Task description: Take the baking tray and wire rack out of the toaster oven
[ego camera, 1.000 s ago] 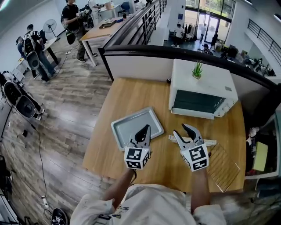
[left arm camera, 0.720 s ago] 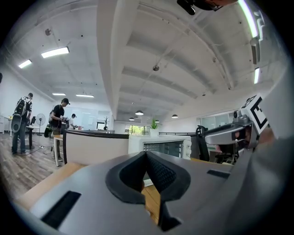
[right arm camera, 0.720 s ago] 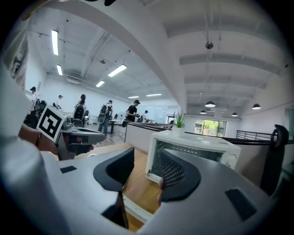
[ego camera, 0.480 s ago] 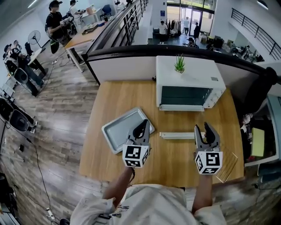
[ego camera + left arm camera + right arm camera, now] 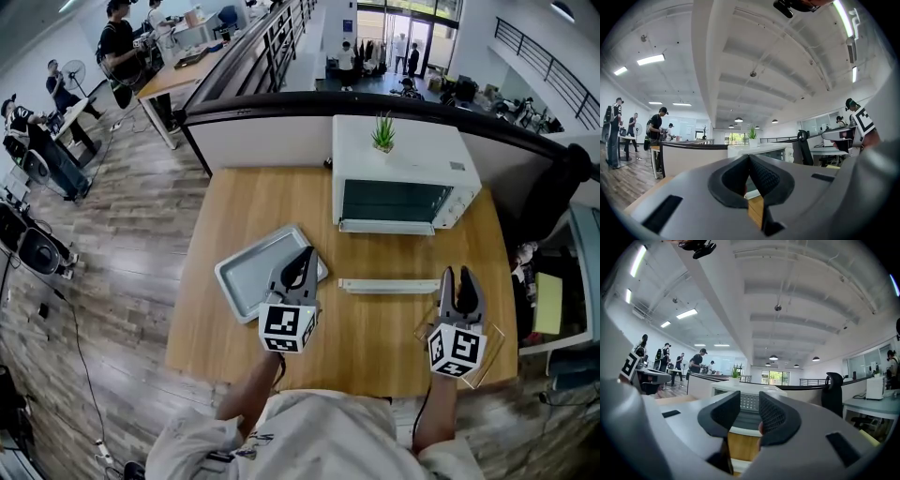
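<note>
Over at the near right corner of the light wooden table (image 5: 366, 347), the thin wire rack (image 5: 491, 349) is mostly hidden under the right gripper (image 5: 458, 275), and only a faint edge pokes out. That gripper's jaws have just been closing, but there's a gap between them with nothing in it. The flat grey metal baking tray (image 5: 248, 272) lies on the table's left side, partly covered by the left gripper (image 5: 305, 255), whose jaws are pressed together and empty. The boxy white toaster oven (image 5: 398, 178) sits at the back, door closed. Its panel print is too small to read.
</note>
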A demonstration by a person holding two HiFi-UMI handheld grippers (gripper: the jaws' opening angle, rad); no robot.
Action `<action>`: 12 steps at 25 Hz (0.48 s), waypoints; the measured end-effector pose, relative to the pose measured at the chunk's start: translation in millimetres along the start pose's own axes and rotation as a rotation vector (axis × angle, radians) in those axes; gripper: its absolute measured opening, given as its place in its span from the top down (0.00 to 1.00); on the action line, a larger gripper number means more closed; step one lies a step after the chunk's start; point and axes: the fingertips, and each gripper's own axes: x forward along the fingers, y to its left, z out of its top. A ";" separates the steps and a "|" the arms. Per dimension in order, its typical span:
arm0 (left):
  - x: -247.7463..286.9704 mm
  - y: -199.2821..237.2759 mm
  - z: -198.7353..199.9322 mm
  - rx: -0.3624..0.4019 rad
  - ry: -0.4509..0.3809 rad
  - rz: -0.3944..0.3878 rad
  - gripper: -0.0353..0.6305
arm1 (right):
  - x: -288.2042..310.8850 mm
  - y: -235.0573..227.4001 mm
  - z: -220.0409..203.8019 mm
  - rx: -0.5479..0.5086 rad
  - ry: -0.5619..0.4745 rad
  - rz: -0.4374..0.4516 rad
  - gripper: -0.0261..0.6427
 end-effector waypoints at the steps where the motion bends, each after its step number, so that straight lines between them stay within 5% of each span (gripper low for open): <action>1: -0.4 0.9 -0.4 -0.001 0.000 0.003 0.92 | 0.4 0.3 0.2 0.000 -0.002 0.001 0.75; 3: -0.4 1.7 -1.1 -0.002 -0.001 0.007 0.92 | 1.7 -0.2 1.1 -0.006 -0.011 -0.005 0.76; 6: -0.4 0.5 -0.8 -0.002 -0.002 0.003 0.92 | 2.2 -3.3 1.9 -0.011 -0.024 -0.031 0.92; 12: -3.4 1.2 0.6 0.001 -0.007 0.009 0.92 | 3.9 1.8 3.4 -0.018 -0.038 -0.024 0.93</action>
